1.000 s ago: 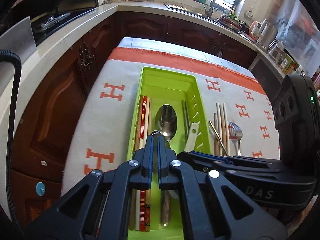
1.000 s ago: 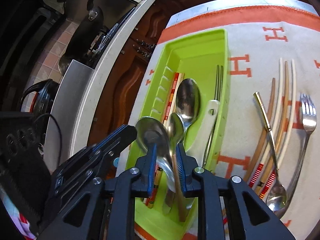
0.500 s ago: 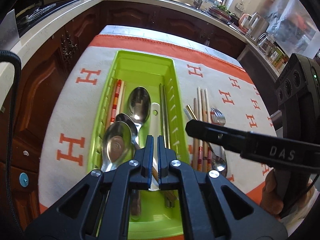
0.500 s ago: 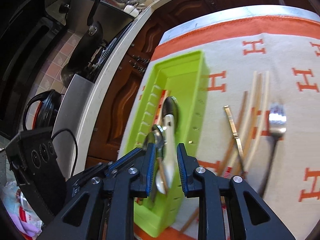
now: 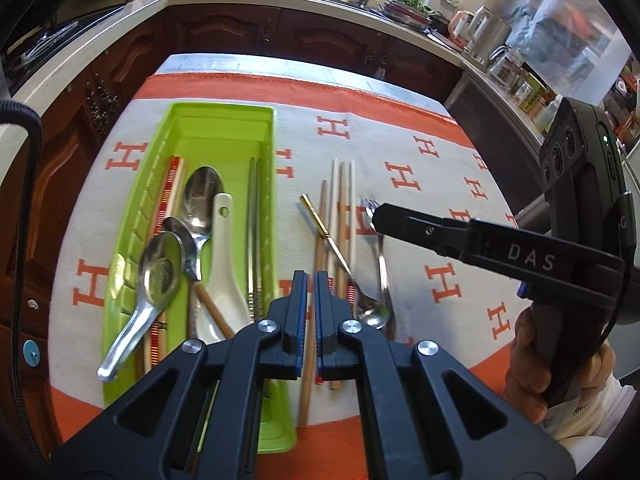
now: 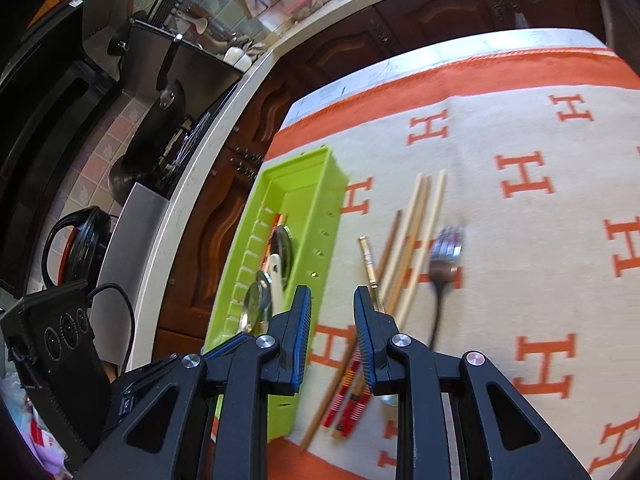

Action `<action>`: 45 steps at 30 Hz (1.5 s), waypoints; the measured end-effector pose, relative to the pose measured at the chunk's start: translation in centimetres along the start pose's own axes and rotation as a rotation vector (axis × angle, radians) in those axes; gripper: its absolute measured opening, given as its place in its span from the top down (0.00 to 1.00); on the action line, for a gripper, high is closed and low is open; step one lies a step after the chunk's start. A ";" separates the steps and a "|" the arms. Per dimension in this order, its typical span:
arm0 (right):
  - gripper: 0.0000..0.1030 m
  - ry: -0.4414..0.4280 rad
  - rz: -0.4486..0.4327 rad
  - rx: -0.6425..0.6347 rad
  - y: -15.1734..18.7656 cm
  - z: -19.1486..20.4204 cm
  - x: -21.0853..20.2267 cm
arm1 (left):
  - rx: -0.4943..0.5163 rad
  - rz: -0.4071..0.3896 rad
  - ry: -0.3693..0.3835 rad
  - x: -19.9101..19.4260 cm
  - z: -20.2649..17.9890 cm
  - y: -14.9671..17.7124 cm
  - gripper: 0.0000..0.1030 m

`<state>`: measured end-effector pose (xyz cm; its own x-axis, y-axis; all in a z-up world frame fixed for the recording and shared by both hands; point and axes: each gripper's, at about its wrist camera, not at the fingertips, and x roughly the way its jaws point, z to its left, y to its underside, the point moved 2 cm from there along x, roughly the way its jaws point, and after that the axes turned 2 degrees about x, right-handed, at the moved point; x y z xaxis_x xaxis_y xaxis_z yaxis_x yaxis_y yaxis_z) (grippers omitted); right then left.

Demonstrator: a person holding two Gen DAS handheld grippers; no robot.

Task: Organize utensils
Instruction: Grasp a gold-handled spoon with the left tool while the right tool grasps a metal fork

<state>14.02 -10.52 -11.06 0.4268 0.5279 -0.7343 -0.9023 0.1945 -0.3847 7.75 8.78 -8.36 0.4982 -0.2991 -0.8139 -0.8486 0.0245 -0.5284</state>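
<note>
A lime-green tray (image 5: 224,120) lies on the cloth and holds metal spoons (image 5: 160,268), a white ceramic spoon (image 5: 222,248), red-striped chopsticks (image 5: 168,192) and metal chopsticks (image 5: 254,220). To its right, loose on the cloth, lie several chopsticks (image 5: 342,200), a gold-handled spoon (image 5: 320,220) and a fork (image 5: 380,256). My left gripper (image 5: 311,280) is shut and empty, above the tray's right wall. My right gripper (image 6: 332,300) stands open with nothing between its fingers, over the cloth between the tray (image 6: 336,184) and the loose chopsticks (image 6: 420,216), with the fork (image 6: 446,248) further right.
A beige cloth with orange H marks (image 5: 440,184) covers the table. Dark wooden cabinets and a pale counter (image 5: 120,20) run behind and to the left. A person's hand (image 5: 532,352) holds the right gripper at the right edge.
The metal spoon that was between the right gripper's fingers now lies in the tray. The right gripper has moved right, over the loose utensils. The left gripper has also shifted right.
</note>
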 end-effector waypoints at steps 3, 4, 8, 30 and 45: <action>0.79 0.007 -0.015 0.009 0.0 -1.3 -1.2 | 0.005 0.019 0.008 0.6 -1.2 0.1 1.00; 0.79 0.011 -0.021 0.013 0.1 -1.9 -1.6 | 0.004 0.024 0.012 0.7 -1.4 0.2 1.00; 0.79 0.042 -0.023 0.006 0.3 -3.5 -2.3 | -0.011 0.052 0.022 1.7 -2.4 0.4 1.00; 0.86 0.127 0.046 -0.079 0.2 -6.4 4.2 | -0.094 0.095 0.021 4.7 -1.6 -0.9 1.00; 0.98 0.086 0.020 -0.079 0.1 -7.7 2.9 | -0.267 0.178 0.075 8.9 -1.0 -3.4 1.00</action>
<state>15.65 -15.35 -17.58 0.4157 0.4578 -0.7859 -0.9044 0.1170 -0.4103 14.87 5.10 -13.55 0.3318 -0.3822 -0.8625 -0.9428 -0.1653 -0.2894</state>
